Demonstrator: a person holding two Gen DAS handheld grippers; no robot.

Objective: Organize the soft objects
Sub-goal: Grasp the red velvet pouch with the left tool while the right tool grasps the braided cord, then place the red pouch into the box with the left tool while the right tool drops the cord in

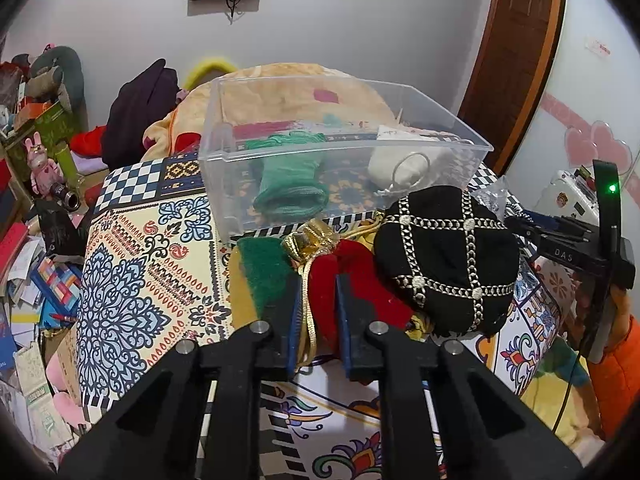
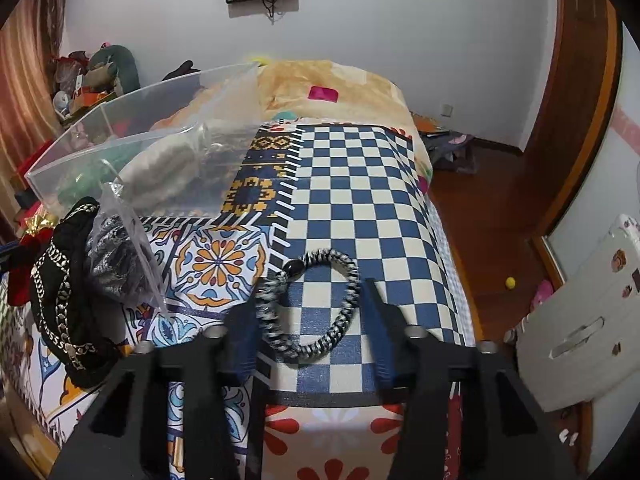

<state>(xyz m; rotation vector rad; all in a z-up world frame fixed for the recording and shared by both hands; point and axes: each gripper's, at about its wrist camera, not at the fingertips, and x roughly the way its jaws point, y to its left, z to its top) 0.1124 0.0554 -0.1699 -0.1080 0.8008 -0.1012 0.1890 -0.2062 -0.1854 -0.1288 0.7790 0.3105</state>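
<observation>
On the bench (image 1: 132, 264), which is covered with a patterned cloth, a clear plastic box (image 1: 224, 148) is seen toward twelve o'clock in the left wrist view. A green knitted piece (image 1: 290, 188) and a white cloth pouch (image 1: 390, 160) are held inside it.

Just in front of the box, at its six o'clock, a row of soft things is laid: a green and yellow scrubbing sponge (image 1: 260, 270), a red velvet pouch (image 1: 352, 276) with a gold cord, and a black cap (image 1: 444, 260) crossed with silver chains, at three o'clock of the pouch and touching it.

The left tongs (image 1: 318, 304) are narrowed around the near end of the red velvet pouch, with cloth and cord pressed between the blue pads.

In the right wrist view, a black-and-white braided band (image 2: 316, 304) is laid on the checked part of the cloth. The right tongs (image 2: 310, 320) are spread wide, one finger at either side of the band; whether the left finger touches it cannot be told. At nine o'clock of the band, a clear bag (image 2: 120, 256) of dark cloth is leaned against the cap.
</observation>
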